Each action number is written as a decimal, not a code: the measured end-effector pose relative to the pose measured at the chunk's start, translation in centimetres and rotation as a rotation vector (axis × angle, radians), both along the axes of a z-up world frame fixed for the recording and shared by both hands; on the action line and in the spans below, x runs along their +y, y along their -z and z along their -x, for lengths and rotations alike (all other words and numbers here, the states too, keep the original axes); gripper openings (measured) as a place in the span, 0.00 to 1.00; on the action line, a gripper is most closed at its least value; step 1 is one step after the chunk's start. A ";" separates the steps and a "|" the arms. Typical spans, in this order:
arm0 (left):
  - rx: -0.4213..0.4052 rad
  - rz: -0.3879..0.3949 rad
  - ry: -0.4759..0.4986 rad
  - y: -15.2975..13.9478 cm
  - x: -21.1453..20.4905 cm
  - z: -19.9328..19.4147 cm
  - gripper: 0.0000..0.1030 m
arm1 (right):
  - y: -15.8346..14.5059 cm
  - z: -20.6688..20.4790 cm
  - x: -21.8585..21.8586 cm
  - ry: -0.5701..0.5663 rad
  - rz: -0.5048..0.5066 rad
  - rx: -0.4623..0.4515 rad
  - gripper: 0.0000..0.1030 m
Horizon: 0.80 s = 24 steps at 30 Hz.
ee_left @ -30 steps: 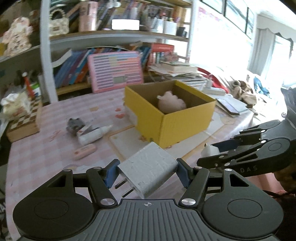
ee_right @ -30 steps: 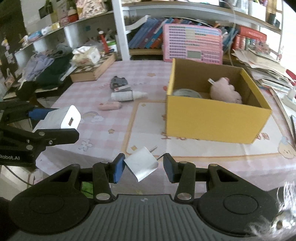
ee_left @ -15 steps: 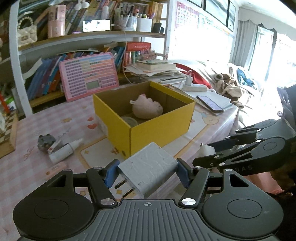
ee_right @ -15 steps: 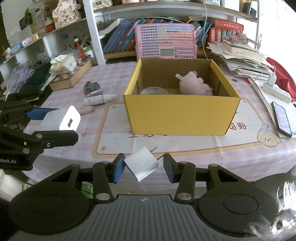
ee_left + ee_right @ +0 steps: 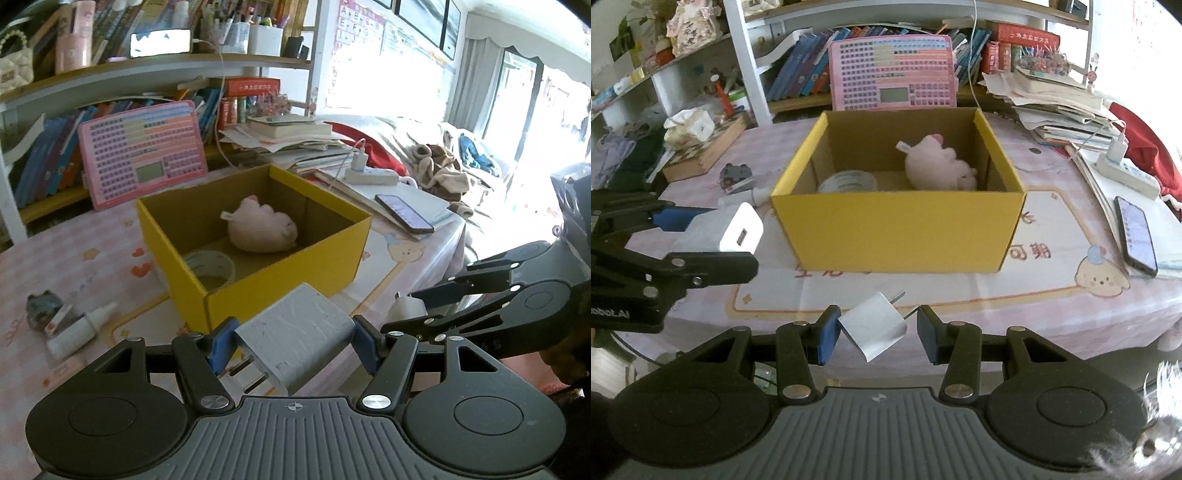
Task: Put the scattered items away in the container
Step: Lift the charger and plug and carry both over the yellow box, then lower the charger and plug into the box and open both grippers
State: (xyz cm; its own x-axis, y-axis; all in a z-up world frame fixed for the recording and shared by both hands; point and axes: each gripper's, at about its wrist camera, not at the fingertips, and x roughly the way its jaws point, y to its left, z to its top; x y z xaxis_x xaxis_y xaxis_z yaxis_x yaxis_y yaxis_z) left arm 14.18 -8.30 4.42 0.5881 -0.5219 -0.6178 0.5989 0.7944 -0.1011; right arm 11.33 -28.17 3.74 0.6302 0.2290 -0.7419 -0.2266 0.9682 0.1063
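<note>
The yellow cardboard box [image 5: 280, 273] [image 5: 897, 229] stands open on the pink table, with a pink plush [image 5: 262, 229] [image 5: 938, 166] and a tape roll [image 5: 210, 264] [image 5: 847, 181] inside. My left gripper [image 5: 293, 345] [image 5: 713, 240] is shut on a large white charger [image 5: 295, 332] [image 5: 724, 229], just short of the box's near left corner. My right gripper [image 5: 875, 334] [image 5: 402, 312] is shut on a small white plug [image 5: 873, 326] [image 5: 406, 308] held cornerwise, in front of the box's front wall. A white bottle [image 5: 79, 328] and a small grey toy [image 5: 42, 302] [image 5: 735, 171] lie left of the box.
A phone [image 5: 1136, 230] [image 5: 404, 212] and a power strip [image 5: 1126, 173] lie right of the box beside a stack of books and papers. A pink keyboard toy [image 5: 892, 74] leans behind the box. A chequered wooden box [image 5: 705, 147] sits at the far left.
Both grippers have moved sideways along the table's front and nearer the box, which now sits centred in both views. Each still holds its charger as before.
</note>
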 end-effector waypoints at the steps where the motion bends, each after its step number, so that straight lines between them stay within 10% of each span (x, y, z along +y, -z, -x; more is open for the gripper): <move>1: -0.007 0.002 0.001 -0.2 -0.3 -0.3 0.64 | -0.3 -0.3 -0.3 -0.001 -0.001 -0.012 0.42; 12: -0.126 -0.012 -0.047 -2.9 -2.9 -5.8 0.64 | -3.8 -7.0 -2.0 -0.097 0.003 -0.186 0.42; 24: -0.128 -0.193 -0.083 0.1 -5.0 -13.6 0.64 | 0.0 -16.6 -0.5 -0.312 0.132 -0.134 0.42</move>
State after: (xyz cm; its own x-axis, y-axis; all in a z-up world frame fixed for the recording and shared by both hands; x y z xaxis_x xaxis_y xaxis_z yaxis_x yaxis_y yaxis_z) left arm 27.82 -13.30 4.30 0.7040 -0.3480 -0.6191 0.5290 0.8386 0.1302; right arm 27.89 -28.70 3.79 0.6390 0.3336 -0.6931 -0.5165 0.8538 -0.0653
